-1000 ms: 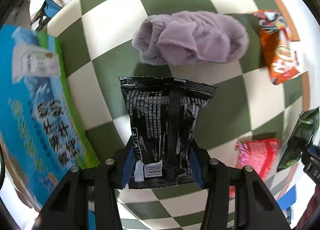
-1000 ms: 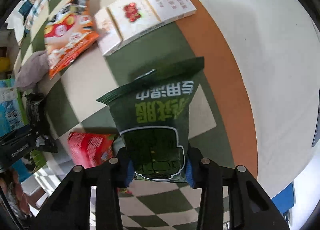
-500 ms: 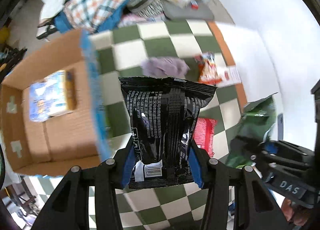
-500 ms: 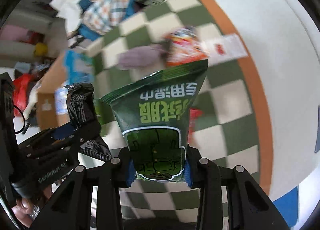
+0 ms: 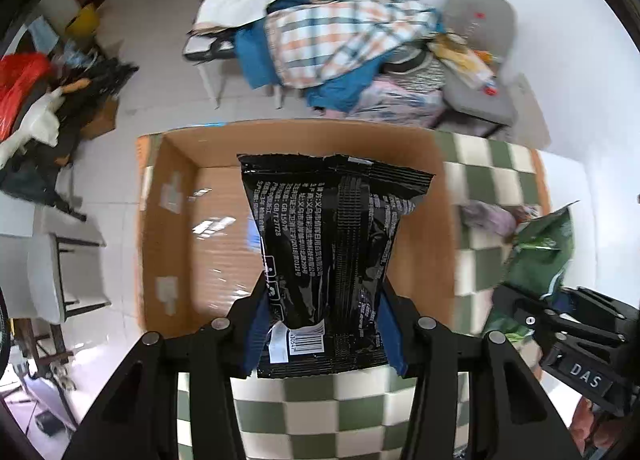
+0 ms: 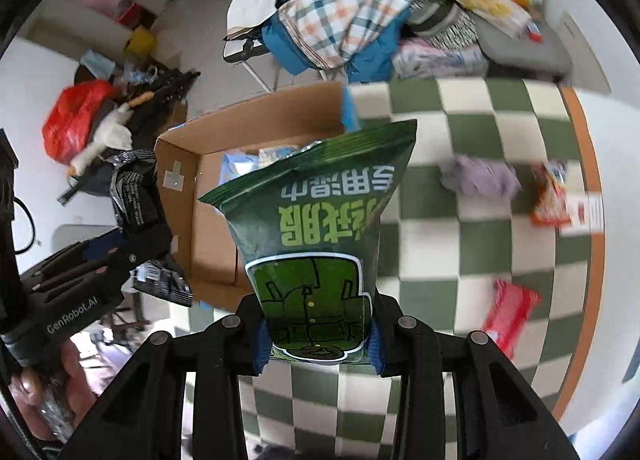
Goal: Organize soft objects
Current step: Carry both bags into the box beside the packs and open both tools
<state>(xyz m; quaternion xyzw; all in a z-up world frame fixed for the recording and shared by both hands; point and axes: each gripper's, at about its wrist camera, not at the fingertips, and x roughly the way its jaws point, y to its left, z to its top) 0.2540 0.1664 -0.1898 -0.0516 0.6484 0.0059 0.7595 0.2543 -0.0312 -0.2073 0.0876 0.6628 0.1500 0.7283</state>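
Green-and-cream checked cloth (image 6: 472, 260) is covering the counter, with an open brown cardboard box (image 5: 416, 219) sitting at its edge and a cluttered room with a heap of plaid clothing (image 5: 340, 31) lying beyond. The left gripper (image 5: 324, 334) is clamping the bottom seam of a glossy black foil snack pouch (image 5: 332, 244), its jaws pressing both sides, and the pouch is hanging directly over the box's interior. The right gripper (image 6: 316, 340) is gripping a dark green foil pouch with pale green lettering (image 6: 316, 236) by its lower edge, jaws closed tight on it, hovering near the box's corner and partly over the cloth. A crumpled lilac cloth (image 6: 480, 179), an orange snack packet (image 6: 552, 199) and a red packet (image 6: 508, 312) are lying on the checks, not yet collected. For a clean drop, the black pouch is best lowered well inside the walls before the jaws are opening, so it is landing flat rather than catching the rim; the green pouch probably needs carrying further over the box first, keeping the two grippers apart to avoid a knock.
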